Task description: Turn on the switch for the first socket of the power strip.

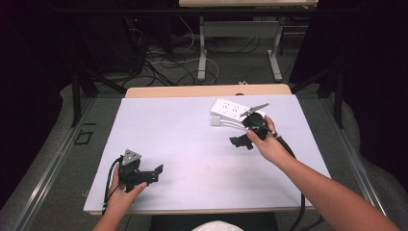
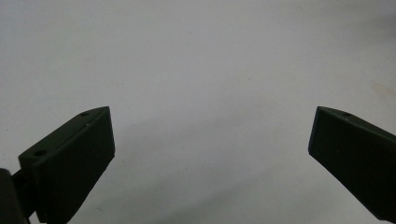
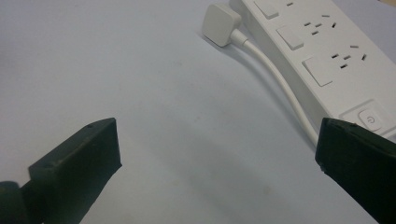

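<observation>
Right claw (image 3: 217, 158) spread, empty, just short of power strip (image 3: 327, 56) at worktop (image 1: 192, 144) far right; strip's ends cut off, plug (image 3: 220, 24) beside. Left claw (image 2: 210, 154) spread over bare worktop.

From the high view we look forward and down over the white table (image 1: 192, 144), far enough back to take in the floor and desk legs beyond. Riding the left gripper (image 2: 210, 140), we sit low and close over bare tabletop. On the right gripper (image 3: 217, 149) we face the power strip (image 3: 327, 51) and its plug (image 3: 220, 24) at close range; the high view shares that strip (image 1: 231, 109) at the far right.
</observation>
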